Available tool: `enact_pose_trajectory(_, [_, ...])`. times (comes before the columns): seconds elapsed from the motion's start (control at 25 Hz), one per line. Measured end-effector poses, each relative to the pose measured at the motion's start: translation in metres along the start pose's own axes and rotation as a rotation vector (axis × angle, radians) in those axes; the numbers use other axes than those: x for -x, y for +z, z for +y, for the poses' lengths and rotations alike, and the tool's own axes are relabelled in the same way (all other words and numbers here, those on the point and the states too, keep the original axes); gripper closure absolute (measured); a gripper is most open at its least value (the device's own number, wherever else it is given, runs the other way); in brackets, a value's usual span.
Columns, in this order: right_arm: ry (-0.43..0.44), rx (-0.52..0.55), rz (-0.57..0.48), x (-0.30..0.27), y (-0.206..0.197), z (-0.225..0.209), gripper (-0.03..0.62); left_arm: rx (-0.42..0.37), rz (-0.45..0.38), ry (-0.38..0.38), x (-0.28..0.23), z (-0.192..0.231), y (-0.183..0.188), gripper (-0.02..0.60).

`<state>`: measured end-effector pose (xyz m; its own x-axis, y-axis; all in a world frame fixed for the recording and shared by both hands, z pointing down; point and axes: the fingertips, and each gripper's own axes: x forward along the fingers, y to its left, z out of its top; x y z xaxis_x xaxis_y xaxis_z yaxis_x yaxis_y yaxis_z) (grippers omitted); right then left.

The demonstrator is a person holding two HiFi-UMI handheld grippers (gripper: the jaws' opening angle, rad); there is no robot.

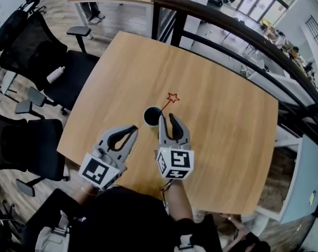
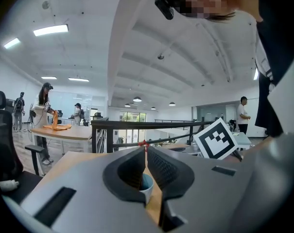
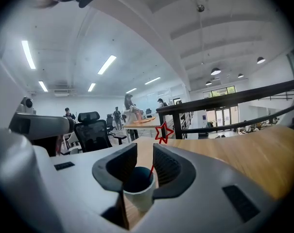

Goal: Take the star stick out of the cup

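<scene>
wide office room with strip lights overhead, wood-plank floor point(image 1: 51, 7) and another desk far off. the bench point(image 1: 227, 140) is pale wood grain, squarish with rounded corners. black mesh chairs point(image 1: 22, 51) crowd its left side, and a dark metal railing point(image 1: 243, 30) runs close along its far right edge. the top is bare all round the task's things, with most free surface to the right and beyond.

the cup point(image 1: 151, 116) is small and round, white outside and dark inside. it stands upright near the middle of the bench, toward the person's side and well in from every edge. the star stick point(image 1: 172, 97) leans out of the cup to the far right. it is a thin red stem ending in a red outlined five-point star, whose top overhangs the wood past the rim.

the left gripper point(image 1: 131, 130) hovers near the cup's left, its grey ribbed fingers point(image 2: 127, 169) clenched together on nothing. the right gripper point(image 1: 167, 119) sits just behind the cup with its fingers point(image 3: 168, 166) released and apart. its own view shows the cup and stem through the gap, but in the head view nothing lies between the tips. each gripper carries a black-and-white marker cube point(image 1: 175, 162).
</scene>
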<state>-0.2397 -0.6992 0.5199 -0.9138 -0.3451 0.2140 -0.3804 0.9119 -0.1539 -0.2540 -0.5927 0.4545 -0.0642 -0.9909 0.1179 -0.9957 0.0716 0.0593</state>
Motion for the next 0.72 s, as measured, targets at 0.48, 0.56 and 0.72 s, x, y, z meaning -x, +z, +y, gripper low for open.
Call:
enact_pose_trajectory(0.48, [0.007,-0.057,0.048,-0.048,-0.024,-0.027,0.489,0.011,0.039,0.059,-0.009,0.013,-0.005,0.558])
enact_pose_trajectory(0.56, [0.007,-0.057,0.048,-0.051,-0.026,-0.028,0.497,0.014,0.049,0.075,-0.006,0.015,-0.009,0.558])
enact_pose_trajectory(0.72, [0.016,-0.066,0.053,-0.057,-0.029,-0.026,0.544,0.02,0.063,0.099,-0.001,0.021,-0.01,0.558])
